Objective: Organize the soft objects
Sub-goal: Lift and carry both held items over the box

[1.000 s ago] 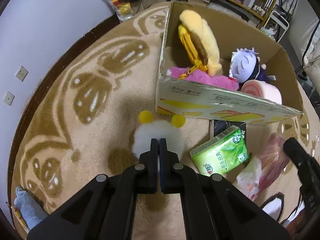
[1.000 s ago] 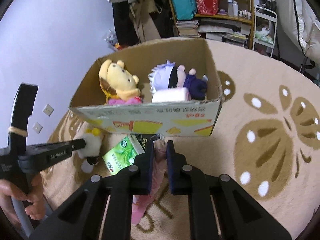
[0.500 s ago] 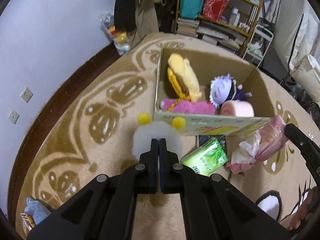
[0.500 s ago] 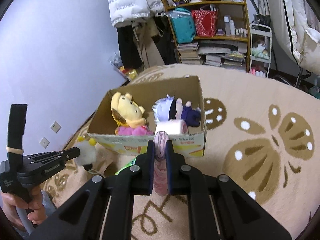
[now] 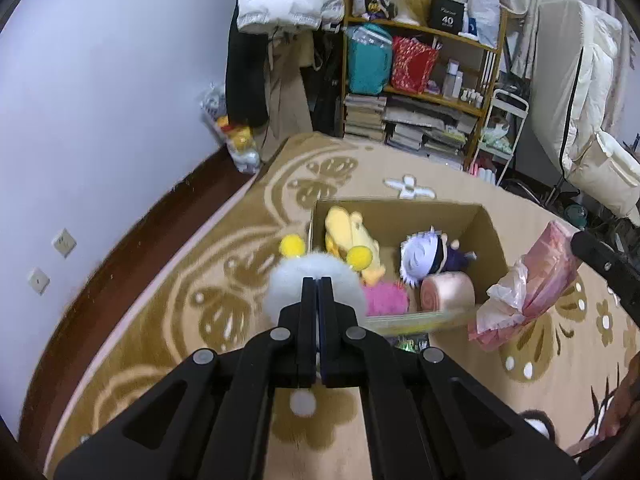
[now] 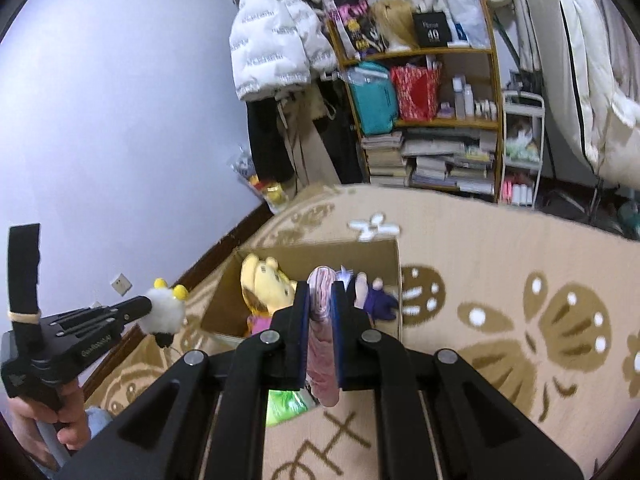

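Note:
My left gripper (image 5: 318, 282) is shut on a white fluffy plush with yellow ears (image 5: 294, 280), held in the air at the near left corner of the open cardboard box (image 5: 490, 228). It also shows in the right wrist view (image 6: 164, 310). My right gripper (image 6: 320, 286) is shut on a pink plastic-wrapped soft pack (image 6: 322, 344), held above the box's near edge; the pack also shows in the left wrist view (image 5: 532, 284). The box (image 6: 394, 256) holds a yellow bear plush (image 5: 350, 238), a white-haired doll (image 5: 424, 258), a pink roll (image 5: 448, 292) and a magenta fluffy item (image 5: 386, 298).
A green tissue pack (image 6: 286, 404) lies on the beige patterned rug (image 5: 180, 292) in front of the box. A cluttered shelf (image 5: 424, 92), hanging coats and a bag of toys (image 5: 236, 144) stand by the far wall. The wall runs along the left.
Both grippers have risen from the rug with their items. The white plush and the pink pack were lifted off the floor and now hang level with the box's top.

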### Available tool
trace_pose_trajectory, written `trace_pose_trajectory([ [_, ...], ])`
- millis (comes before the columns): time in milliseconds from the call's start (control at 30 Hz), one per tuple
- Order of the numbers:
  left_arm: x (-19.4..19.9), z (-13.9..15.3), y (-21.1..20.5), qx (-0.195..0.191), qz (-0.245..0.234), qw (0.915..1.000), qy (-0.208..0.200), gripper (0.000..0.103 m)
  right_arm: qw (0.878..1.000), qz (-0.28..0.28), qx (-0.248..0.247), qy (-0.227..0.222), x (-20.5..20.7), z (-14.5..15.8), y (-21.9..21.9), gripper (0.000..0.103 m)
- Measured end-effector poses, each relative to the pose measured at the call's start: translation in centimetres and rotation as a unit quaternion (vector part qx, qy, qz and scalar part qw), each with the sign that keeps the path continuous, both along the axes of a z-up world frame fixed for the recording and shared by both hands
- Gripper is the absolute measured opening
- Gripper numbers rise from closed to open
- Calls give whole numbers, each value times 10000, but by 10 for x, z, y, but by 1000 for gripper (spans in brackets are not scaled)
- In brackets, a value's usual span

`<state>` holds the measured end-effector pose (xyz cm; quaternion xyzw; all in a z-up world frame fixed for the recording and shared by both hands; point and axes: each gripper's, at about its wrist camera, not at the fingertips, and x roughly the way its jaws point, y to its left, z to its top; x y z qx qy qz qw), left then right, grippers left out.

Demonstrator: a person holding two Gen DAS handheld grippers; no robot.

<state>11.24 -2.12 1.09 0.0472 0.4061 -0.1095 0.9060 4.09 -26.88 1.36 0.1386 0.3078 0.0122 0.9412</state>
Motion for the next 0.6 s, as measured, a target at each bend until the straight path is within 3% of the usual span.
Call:
trace_pose_trajectory([
  [367,35,23,-37,176,-314,9981,-494,0,9992,258,-186,-240,43,28,2,10],
  [600,54,-6,-45,87,-412,9991,-43,3,9992,389,30,96,75,-1,-1,11],
])
